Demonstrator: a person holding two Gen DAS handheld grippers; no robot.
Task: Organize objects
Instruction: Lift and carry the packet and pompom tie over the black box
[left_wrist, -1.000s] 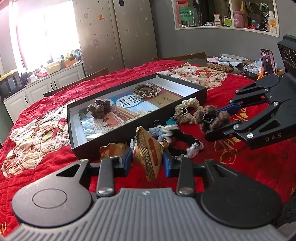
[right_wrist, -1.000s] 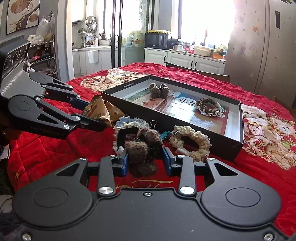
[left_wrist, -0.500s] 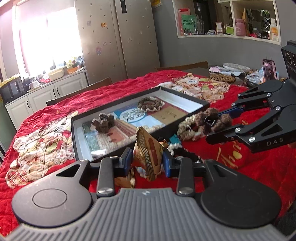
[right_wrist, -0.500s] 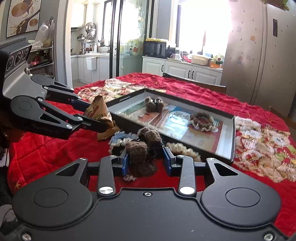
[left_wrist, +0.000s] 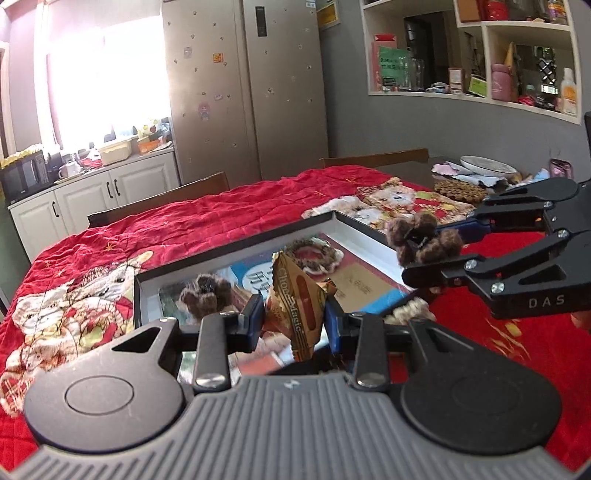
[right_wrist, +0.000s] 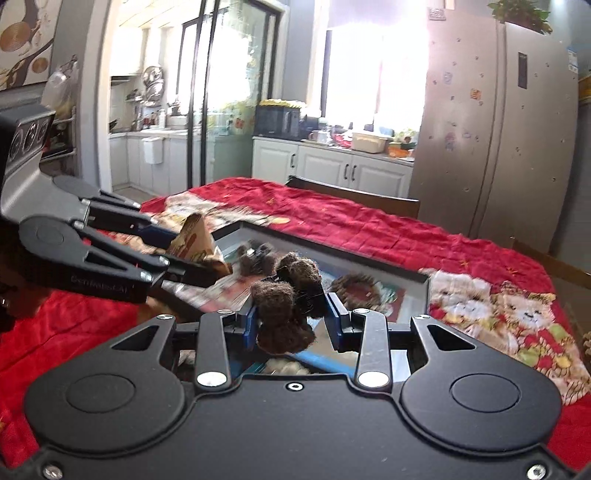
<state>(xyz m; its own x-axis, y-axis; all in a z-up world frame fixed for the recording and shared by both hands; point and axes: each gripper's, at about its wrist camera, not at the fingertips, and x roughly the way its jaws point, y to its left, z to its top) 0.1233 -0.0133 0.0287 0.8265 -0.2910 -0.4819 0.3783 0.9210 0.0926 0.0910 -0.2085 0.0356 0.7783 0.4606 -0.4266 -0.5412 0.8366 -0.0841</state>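
The brown fuzzy pom-pom hair clip (right_wrist: 286, 301) hangs clamped between the blue pads of the right claw (right_wrist: 291, 321), lifted above the near edge of the shallow black-rimmed box (left_wrist: 236, 247) that lies on the table under a red quilted cloth (left_wrist: 207, 218). It looks very light and soft; the fluff squashes and would slip, so the firmer hold is probably on the dark clip at its core, which I judge the pads have reached. The crinkly gold-and-red foil snack packet (left_wrist: 297, 308) stands upright in the left claw (left_wrist: 295, 319), pinched across its middle and held over the near part of the box. It too seems light, thin and easily crushed, so a mild squeeze at the sealed body should do; too much may burst it.

Counted: two brown pom-pom clips, one carried and one resting inside the box (left_wrist: 203, 295); one brown-and-cream crocheted scrunchie (left_wrist: 314, 254) farther back in the box; one snack packet held, though another may lie hidden below. A cream crocheted piece (left_wrist: 410, 308) lies just outside the box rim on the cloth. Both loads appear ready to be lowered in.
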